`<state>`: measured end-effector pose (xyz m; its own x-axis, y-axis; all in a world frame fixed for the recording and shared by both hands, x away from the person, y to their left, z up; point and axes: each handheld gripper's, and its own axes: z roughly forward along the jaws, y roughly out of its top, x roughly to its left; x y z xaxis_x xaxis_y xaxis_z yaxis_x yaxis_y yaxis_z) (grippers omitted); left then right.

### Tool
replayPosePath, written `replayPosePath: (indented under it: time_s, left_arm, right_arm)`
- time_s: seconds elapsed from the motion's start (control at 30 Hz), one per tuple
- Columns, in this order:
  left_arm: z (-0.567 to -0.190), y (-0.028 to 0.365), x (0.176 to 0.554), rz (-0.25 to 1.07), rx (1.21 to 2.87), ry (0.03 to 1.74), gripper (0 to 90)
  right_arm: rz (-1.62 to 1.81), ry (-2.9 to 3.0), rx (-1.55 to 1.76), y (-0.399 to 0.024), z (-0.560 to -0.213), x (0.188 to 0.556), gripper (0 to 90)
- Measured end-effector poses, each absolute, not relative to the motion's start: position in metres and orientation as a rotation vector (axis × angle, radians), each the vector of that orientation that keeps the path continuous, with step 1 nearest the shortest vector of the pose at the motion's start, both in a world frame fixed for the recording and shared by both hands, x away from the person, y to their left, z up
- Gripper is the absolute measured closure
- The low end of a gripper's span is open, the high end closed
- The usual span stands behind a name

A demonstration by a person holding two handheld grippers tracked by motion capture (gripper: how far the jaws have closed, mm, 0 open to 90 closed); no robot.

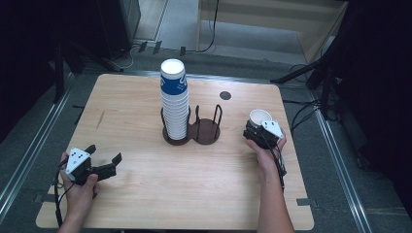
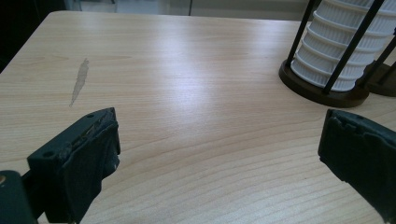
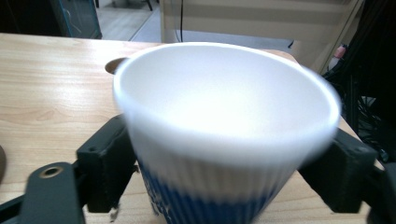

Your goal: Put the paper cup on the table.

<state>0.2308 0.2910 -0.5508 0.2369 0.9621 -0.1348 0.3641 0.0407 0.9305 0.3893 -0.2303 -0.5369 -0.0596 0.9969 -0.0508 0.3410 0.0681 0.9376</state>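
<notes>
Upright on the table's (image 1: 145, 194) right side, a cup (image 1: 260, 117) sits between the right gripper's (image 1: 259, 130) jaws, which bracket its lower wall, though pad contact is too blurred to judge. Meanwhile the left gripper (image 1: 103, 156) rests near the front-left edge, jaws wide and empty, well apart from the stack (image 1: 174, 99) in the rack (image 1: 206, 131).

- Light wooden table (image 1: 145, 194) with rounded corners, small dark round spot (image 1: 225, 95) near far edge
- Grey carpet floor (image 1: 335, 184), metal floor rails (image 1: 29, 155) both sides
- Black stands (image 1: 311, 68) and cables (image 1: 211, 34) behind
- Dark surroundings, pale wood panel (image 1: 272, 19) beyond
</notes>
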Motion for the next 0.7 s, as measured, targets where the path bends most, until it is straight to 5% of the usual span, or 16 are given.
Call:
replayPosePath:
  time_s: [0.37,0.7]
  left_arm:
    - [-0.551,0.291,0.231,0.755,1.512,1.303,0.0]
    - [-0.551,0.29,0.23,0.757,1.511,1.303,0.0]
  right_arm:
    - [1.1,1.557,1.399,-0.236,-0.535,0.384,0.0]
    - [1.178,1.546,1.408,-0.239,-0.525,0.367,0.0]
